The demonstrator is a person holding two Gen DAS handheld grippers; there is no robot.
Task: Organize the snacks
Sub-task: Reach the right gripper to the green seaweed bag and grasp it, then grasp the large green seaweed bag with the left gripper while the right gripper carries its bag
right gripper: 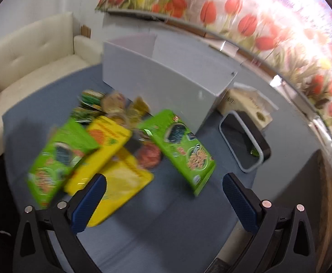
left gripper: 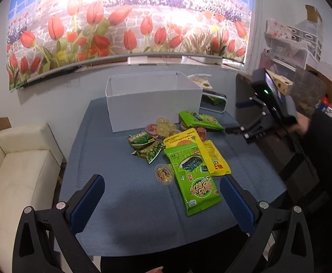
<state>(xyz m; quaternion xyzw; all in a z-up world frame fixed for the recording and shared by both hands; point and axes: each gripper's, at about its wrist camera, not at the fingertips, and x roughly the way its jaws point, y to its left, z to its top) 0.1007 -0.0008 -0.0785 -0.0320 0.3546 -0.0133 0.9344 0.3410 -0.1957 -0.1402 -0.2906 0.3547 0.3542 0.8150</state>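
Note:
A pile of snacks lies on the blue table [left gripper: 125, 200]: a green seaweed packet [left gripper: 194, 179] nearest me, yellow packets [left gripper: 213, 154], a second green seaweed packet [left gripper: 200, 119], small green sachets [left gripper: 146, 144] and several jelly cups [left gripper: 163, 127], one [left gripper: 164, 174] apart at the front. An open white box [left gripper: 152, 100] stands behind them. My left gripper [left gripper: 162, 196] is open and empty above the table's near part. My right gripper [right gripper: 164, 195] is open and empty, hovering near the yellow packets [right gripper: 113, 159] and a green packet [right gripper: 181, 147]; it also shows at right in the left wrist view [left gripper: 231, 129].
A small grey-rimmed bin [right gripper: 245, 143] holding a green sachet stands right of the box [right gripper: 166, 75], with a tissue box [right gripper: 250, 104] behind it. A cream sofa [left gripper: 16, 173] is left of the table. Shelves with clutter [left gripper: 288, 52] are at the right. A tulip poster covers the wall.

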